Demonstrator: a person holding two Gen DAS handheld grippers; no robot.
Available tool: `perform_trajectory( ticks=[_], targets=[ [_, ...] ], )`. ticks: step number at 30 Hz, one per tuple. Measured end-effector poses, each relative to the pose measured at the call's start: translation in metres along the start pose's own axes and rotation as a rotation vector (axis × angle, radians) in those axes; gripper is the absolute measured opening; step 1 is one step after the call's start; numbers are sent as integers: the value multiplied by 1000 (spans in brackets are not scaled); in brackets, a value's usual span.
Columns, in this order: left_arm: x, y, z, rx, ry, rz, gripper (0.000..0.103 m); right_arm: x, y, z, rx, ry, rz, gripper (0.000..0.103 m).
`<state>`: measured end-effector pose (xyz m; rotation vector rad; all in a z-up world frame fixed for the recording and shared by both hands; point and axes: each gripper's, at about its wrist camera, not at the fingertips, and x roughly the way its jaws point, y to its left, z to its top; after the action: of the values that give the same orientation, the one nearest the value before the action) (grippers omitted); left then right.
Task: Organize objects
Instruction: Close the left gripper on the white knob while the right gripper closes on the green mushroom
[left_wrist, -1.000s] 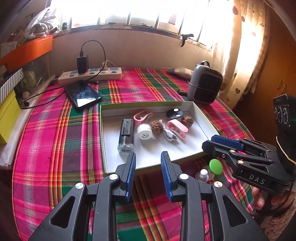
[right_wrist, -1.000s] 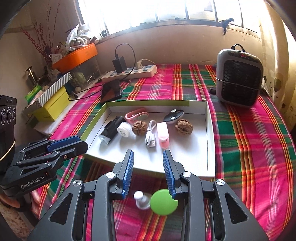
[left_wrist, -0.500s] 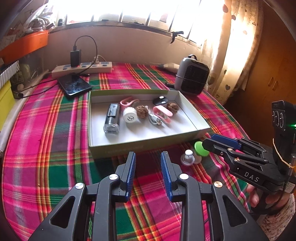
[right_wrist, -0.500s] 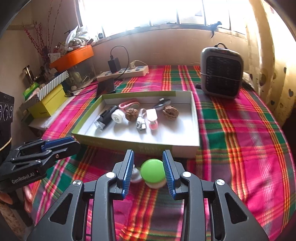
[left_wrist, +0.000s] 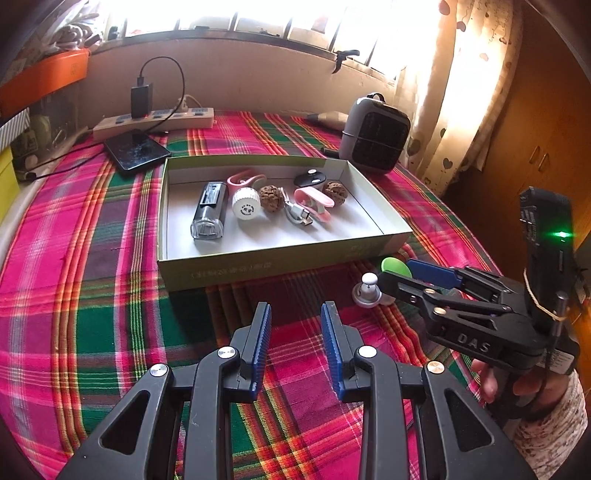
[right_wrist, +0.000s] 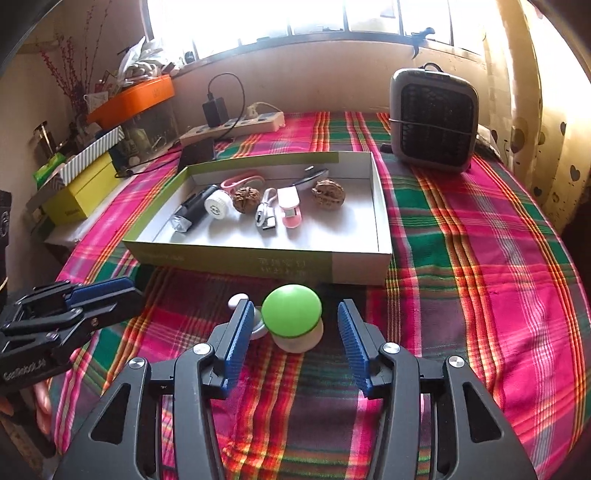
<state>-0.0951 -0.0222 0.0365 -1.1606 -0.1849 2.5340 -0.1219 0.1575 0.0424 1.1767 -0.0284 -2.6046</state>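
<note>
Green-capped jar (right_wrist: 292, 316) stands on the plaid table (right_wrist: 480, 280), just in front of the shallow box (right_wrist: 258, 258), between the fingers of the right tongs (right_wrist: 291, 345); their jaws have just been opening and stand released, with neither pad pressing the jar. At nine o'clock of the jar, touching the left blue pad, sits a small white bottle (left_wrist: 367, 291). Left tongs (left_wrist: 295, 343) hover at about seven o'clock of the jar, narrowly parted, grasping nothing. Inside the box lie walnuts (right_wrist: 328, 194), a cable (right_wrist: 266, 214) and other small items.
</note>
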Motion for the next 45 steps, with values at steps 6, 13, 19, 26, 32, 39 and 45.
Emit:
perform_trajectory(
  ticks=[6, 13, 19, 26, 32, 39, 45],
  targets=[
    [6, 0, -1, -1, 13, -7, 26, 7, -6, 0, 40, 11, 17, 49],
    [15, -3, 0, 1, 30, -22, 26, 5, -9, -1, 48, 0, 39, 45],
    [23, -8, 0, 8, 51, -35, 26, 0, -8, -2, 32, -8, 43, 35],
    [33, -19, 2, 23, 70, -60, 27, -6, -17, -6, 44, -17, 32, 35],
    [45, -29, 7, 27, 83, -99, 33, -11, -23, -9, 40, -19, 16, 35],
    [60, -41, 12, 42, 96, -101, 34, -15, -31, -11, 47, -28, -1, 35],
    [66, -50, 15, 65, 97, -81, 34, -16, -36, -11, 54, -32, 2, 35]
  ],
)
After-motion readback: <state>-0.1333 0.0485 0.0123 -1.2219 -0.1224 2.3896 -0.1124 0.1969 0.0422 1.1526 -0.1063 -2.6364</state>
